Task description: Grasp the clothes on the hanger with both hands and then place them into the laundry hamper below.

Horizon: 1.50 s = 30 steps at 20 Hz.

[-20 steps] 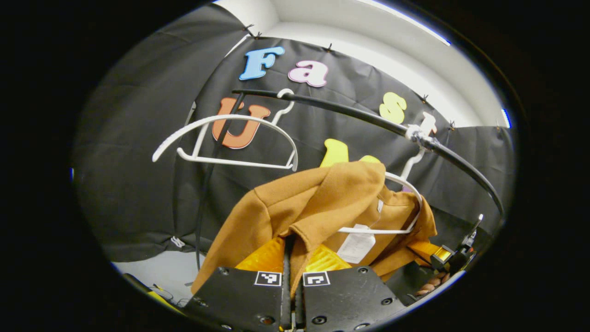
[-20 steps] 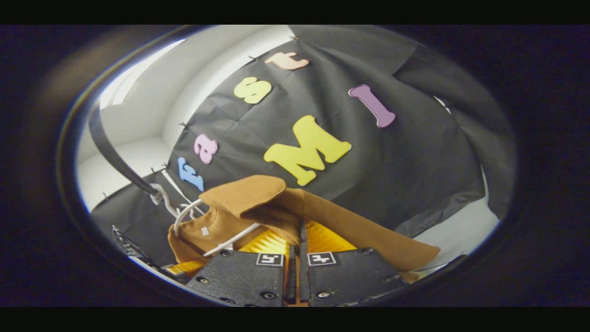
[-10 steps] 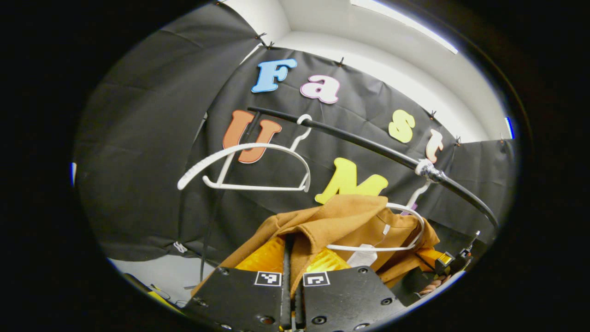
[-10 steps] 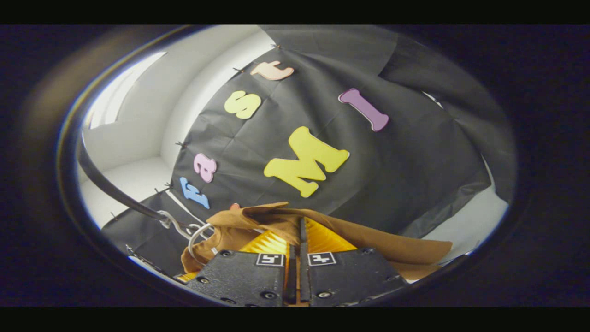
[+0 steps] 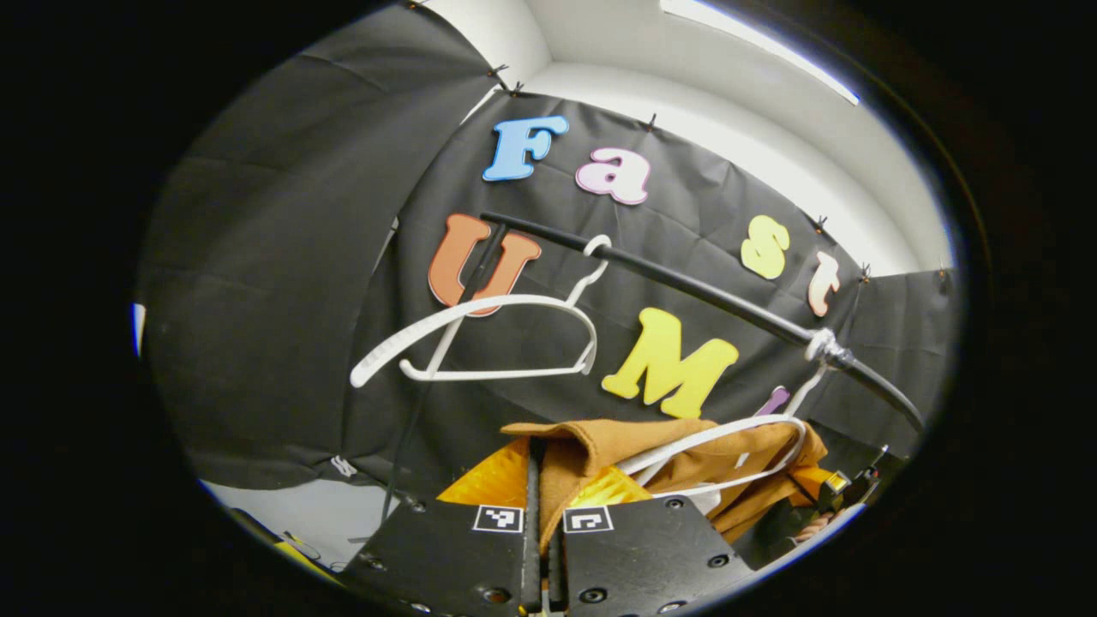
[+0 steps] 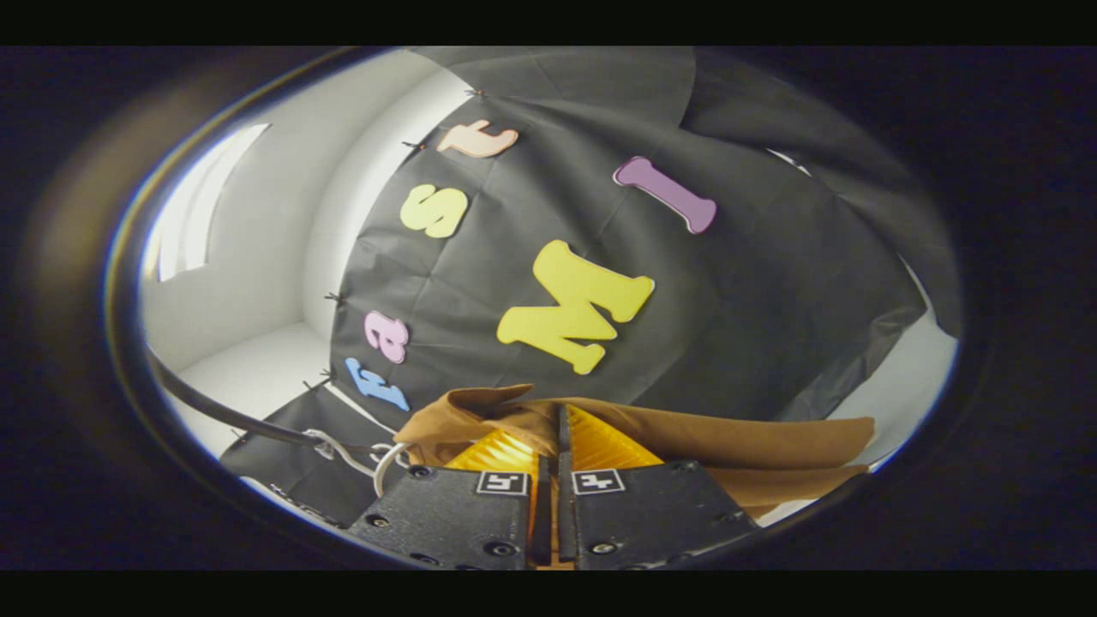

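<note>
A brown garment (image 5: 634, 441) hangs low at the bottom of the left gripper view, half off its white hanger (image 5: 728, 433), whose upper arm is bare. My left gripper (image 5: 538, 467) is shut on a fold of the cloth at the shoulder. In the right gripper view the same brown garment (image 6: 728, 441) spreads across the bottom, and my right gripper (image 6: 557, 437) is shut on its edge. The hanger's hook (image 6: 377, 458) shows to the left of the fingers. The right gripper (image 5: 844, 490) also appears far off at the lower right of the left gripper view, with a hand behind it.
A black rail (image 5: 686, 287) runs across above the garment and carries an empty white hanger (image 5: 480, 338) to the left. The same rail (image 6: 223, 411) crosses the lower left of the right gripper view. White wall and ceiling lie beyond.
Both grippers have moved down with the garment. The cloth has slid off the top of its hanger, which now stands bare above it. The rail sits higher relative to the garment.
</note>
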Motion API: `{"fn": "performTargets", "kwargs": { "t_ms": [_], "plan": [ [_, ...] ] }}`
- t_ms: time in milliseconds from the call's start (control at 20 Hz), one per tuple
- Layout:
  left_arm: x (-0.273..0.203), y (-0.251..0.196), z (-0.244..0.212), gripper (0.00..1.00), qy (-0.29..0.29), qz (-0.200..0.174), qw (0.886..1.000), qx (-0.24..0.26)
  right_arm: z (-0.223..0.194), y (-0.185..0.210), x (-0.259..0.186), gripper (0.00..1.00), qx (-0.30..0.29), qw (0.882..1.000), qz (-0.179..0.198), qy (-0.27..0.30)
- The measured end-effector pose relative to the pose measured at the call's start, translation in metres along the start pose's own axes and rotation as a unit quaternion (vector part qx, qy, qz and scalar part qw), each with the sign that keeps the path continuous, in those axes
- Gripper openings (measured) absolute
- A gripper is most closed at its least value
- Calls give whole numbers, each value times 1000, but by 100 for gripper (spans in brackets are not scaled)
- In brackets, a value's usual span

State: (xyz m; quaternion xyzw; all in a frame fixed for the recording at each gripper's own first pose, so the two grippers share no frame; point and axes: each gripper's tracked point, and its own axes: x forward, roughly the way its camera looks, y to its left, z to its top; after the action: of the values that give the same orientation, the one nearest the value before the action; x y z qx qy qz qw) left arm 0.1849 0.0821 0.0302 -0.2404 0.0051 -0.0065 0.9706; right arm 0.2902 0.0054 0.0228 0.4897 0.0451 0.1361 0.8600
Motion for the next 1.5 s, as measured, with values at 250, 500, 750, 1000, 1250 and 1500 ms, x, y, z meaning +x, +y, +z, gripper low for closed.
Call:
{"fn": "performTargets", "kwargs": {
  "t_ms": [250,500,750,1000,1250,1500],
  "plan": [
    [8,10,-23,3,24,-12,1000,0,7,-2,16,5,33,999,27,26],
    [16,12,-28,3,46,-37,998,2,21,10,21,6,39,996,54,51],
    [19,8,-9,3,34,-60,997,18,36,19,18,5,38,994,90,42],
    [27,6,-1,3,49,-79,995,35,48,7,36,5,12,996,65,52],
    [23,10,-18,3,65,-96,993,36,29,-23,31,5,13,996,37,79],
    [25,22,-35,3,86,-93,992,22,8,-52,25,5,9,996,2,93]
  ]
}}
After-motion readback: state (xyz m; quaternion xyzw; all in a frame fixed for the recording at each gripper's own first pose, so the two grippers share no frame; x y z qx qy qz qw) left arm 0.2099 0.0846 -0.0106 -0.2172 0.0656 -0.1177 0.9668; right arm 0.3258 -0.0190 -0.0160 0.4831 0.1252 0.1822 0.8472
